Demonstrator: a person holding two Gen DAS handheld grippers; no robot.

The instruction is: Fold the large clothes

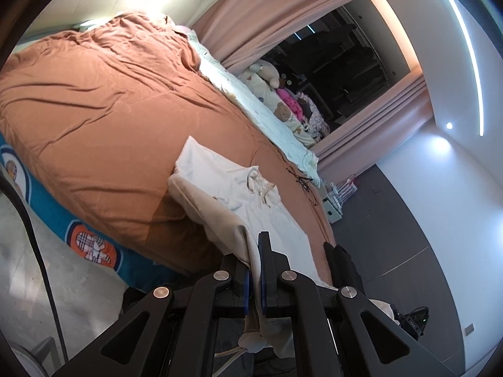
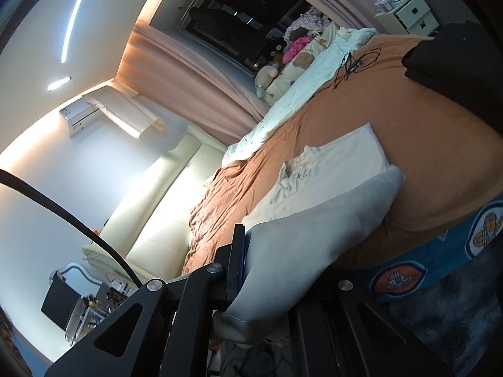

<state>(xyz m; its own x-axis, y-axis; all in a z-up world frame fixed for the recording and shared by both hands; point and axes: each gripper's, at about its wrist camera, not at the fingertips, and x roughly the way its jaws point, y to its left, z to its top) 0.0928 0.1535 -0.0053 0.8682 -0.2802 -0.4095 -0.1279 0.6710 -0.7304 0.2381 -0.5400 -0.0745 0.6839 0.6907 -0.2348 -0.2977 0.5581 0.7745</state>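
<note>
A cream-white garment (image 1: pixel 251 201) with a drawstring collar lies on the orange bedcover (image 1: pixel 110 100), its near edge lifted off the bed. My left gripper (image 1: pixel 254 251) is shut on that lifted hem, which hangs down between the fingers. In the right wrist view the same garment (image 2: pixel 330 169) lies on the bedcover (image 2: pixel 424 132). My right gripper (image 2: pixel 251 251) is shut on the other part of the raised hem; the cloth hides its right finger.
A folded dark garment (image 2: pixel 440 56) lies on the bed corner. A black cable (image 2: pixel 352 62) and a pale quilt with soft toys (image 1: pixel 273 106) lie along the far side. A white nightstand (image 2: pixel 408 12) stands beyond the bed. The headboard (image 2: pixel 163 207) is cream.
</note>
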